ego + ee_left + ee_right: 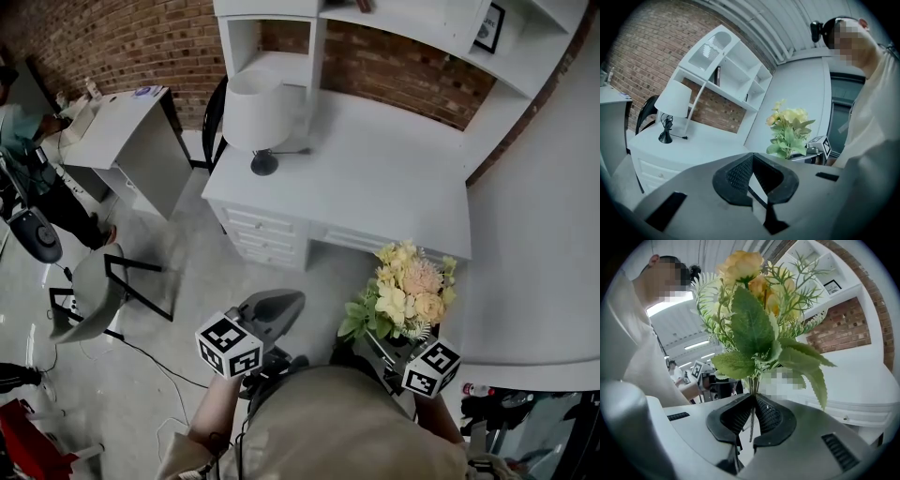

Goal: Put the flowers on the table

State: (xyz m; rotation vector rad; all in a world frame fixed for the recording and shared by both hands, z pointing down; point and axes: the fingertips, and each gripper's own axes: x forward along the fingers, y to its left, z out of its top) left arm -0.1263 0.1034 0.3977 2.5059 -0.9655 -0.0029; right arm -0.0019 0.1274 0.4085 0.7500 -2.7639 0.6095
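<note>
1. Your right gripper (753, 398) pinches the stems of the flowers (750, 319), which stand upright just before the white table (375, 178).
2. Your left gripper (752, 157) is closed with nothing in it.

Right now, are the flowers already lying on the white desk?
No, the flowers are clamped by their stems in the right gripper, held in the air short of the desk.
</note>
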